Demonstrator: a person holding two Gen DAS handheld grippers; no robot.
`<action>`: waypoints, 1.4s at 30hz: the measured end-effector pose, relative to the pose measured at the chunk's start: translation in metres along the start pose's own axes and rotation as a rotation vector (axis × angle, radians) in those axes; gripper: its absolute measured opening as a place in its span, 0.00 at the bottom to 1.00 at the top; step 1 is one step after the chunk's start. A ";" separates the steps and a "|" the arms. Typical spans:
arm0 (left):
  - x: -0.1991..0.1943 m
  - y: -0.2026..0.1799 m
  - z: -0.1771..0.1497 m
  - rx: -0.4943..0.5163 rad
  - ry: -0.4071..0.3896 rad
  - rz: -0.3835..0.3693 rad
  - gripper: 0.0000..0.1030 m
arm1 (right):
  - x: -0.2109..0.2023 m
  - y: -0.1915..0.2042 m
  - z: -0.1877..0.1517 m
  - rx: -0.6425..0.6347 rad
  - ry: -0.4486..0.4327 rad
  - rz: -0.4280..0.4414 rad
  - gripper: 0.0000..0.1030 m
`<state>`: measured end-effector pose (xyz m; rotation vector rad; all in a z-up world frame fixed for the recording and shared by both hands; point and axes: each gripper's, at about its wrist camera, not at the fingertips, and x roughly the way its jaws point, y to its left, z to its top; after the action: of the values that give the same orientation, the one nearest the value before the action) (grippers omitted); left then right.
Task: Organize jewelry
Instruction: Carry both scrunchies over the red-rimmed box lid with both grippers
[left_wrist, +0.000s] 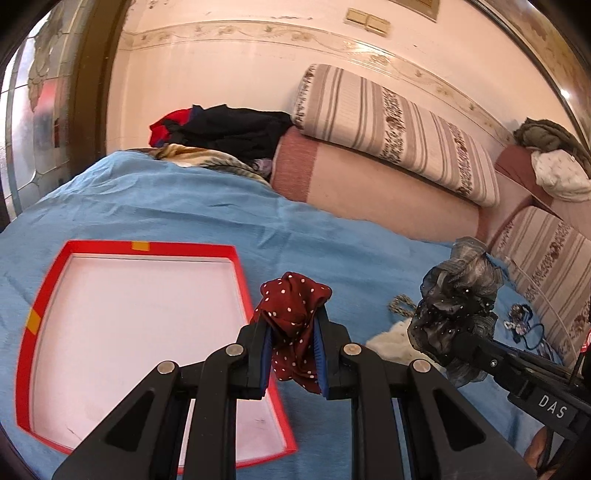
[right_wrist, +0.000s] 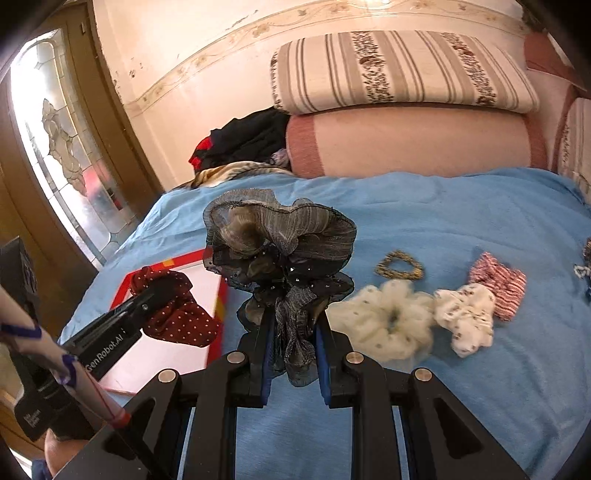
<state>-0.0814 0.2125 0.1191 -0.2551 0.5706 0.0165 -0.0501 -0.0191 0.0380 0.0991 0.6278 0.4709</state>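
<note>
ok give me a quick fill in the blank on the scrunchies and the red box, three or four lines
1. The left gripper is shut on the dark red scrunchie with white ____.
2. The right gripper is shut on the ____ ruffled scrunchie.
3. The red box lies open on a ____ bedspread.
4. The cream scrunchie lies on the bedspread, held by ____ gripper.

Missing words: dots; grey; blue; neither

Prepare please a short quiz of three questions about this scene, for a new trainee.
1. True or false: the red box already contains a scrunchie.
2. What does the left gripper hold?
A. dark red dotted scrunchie
B. cream scrunchie
C. nothing
3. Which gripper holds the grey-black scrunchie?

Key:
1. False; it looks empty.
2. A
3. The right gripper.
</note>
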 end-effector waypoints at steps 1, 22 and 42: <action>0.000 0.003 0.001 -0.007 -0.002 0.006 0.18 | 0.003 0.005 0.002 -0.004 0.005 0.006 0.21; 0.015 0.141 0.037 -0.203 0.004 0.244 0.18 | 0.088 0.115 0.034 -0.102 0.141 0.170 0.21; 0.055 0.209 0.039 -0.298 0.085 0.332 0.18 | 0.203 0.162 0.034 -0.083 0.323 0.172 0.23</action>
<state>-0.0316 0.4212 0.0724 -0.4494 0.6900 0.4162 0.0497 0.2186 -0.0075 -0.0028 0.9194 0.6861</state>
